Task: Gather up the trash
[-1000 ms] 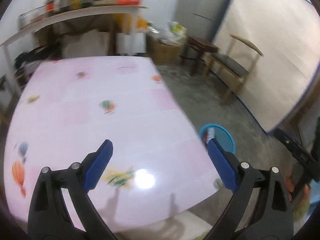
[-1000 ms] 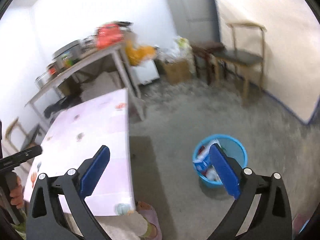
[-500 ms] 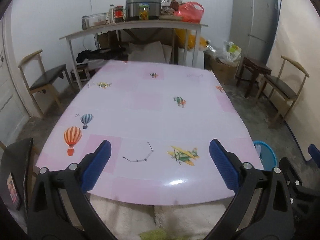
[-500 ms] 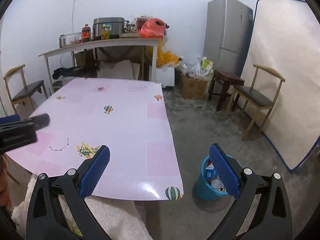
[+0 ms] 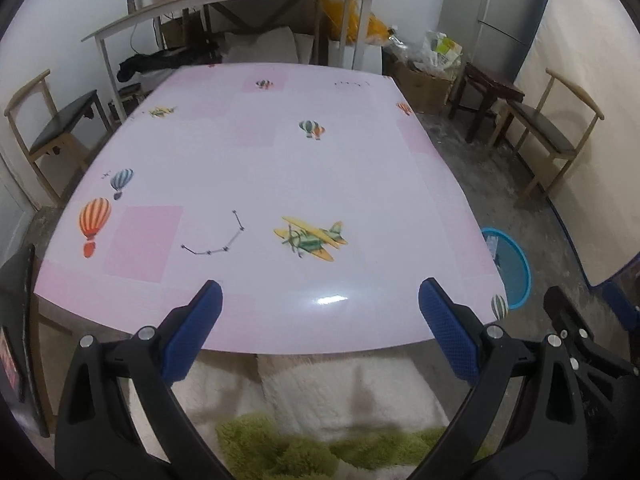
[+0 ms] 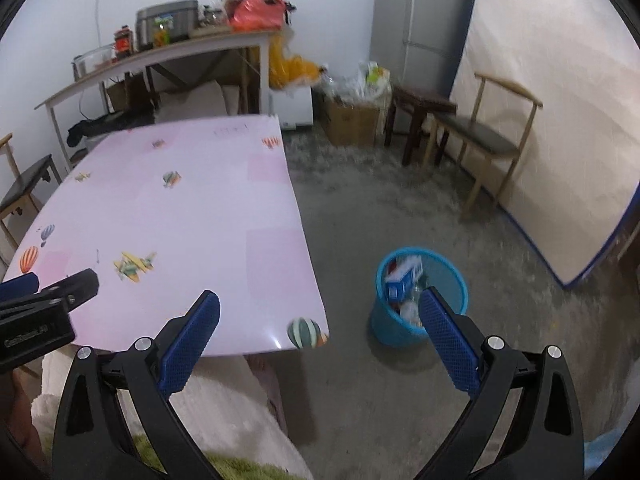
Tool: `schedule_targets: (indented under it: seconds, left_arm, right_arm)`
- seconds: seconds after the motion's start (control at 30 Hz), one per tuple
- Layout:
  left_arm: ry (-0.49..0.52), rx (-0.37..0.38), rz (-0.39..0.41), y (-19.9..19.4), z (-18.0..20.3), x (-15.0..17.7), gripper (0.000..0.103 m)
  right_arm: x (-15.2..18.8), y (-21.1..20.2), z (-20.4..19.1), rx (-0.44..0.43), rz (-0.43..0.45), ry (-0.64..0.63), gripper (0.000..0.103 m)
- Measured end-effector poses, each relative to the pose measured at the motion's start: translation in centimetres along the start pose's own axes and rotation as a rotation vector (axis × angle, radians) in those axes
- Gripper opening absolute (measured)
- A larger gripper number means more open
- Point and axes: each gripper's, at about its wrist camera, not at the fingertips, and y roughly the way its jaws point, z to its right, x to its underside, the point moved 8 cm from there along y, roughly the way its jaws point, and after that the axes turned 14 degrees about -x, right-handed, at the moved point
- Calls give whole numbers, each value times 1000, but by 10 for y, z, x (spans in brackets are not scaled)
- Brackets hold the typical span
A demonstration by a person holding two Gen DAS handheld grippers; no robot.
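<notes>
Blue-padded jaws spread wide and empty on both the left gripper (image 5: pixel 320 316) and the right gripper (image 6: pixel 320 328), held back at the near edge of the glossy pink desk (image 5: pixel 280 168), probably because nothing remains to lift. Beyond, right of the desk on the grey concrete floor (image 6: pixel 400 208), a blue bin (image 6: pixel 420 292) holding trash (image 6: pixel 402 280); farther off, wooden chair (image 6: pixel 488 140), cluttered shelf (image 6: pixel 160 54), fridge (image 6: pixel 420 20).

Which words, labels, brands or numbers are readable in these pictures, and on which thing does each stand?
No text can be read with certainty.
Left gripper: pale lettering on its black body, too blurred.
Blue carton in the blue bin: print too small.
Pot on the shelf: label too blurred.
</notes>
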Motion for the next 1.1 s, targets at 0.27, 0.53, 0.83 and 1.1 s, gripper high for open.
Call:
schedule_targets:
  seconds: [0.27,0.53,0.83,1.1]
  left_arm:
    - [27,-17,-13,3,8,0,95]
    - [71,-13,-34,5,17,4,95]
    - [94,-22,-26,1,20,3,95]
    - [84,-53,6,-5,17,-3,95]
  right_arm:
    - [7,6,18,17,-28,40,97]
    - [9,13,26,16,-62,72,97]
    - [11,9,34,16,-59,110,97]
    - [9,4,39,49,-45,95,97]
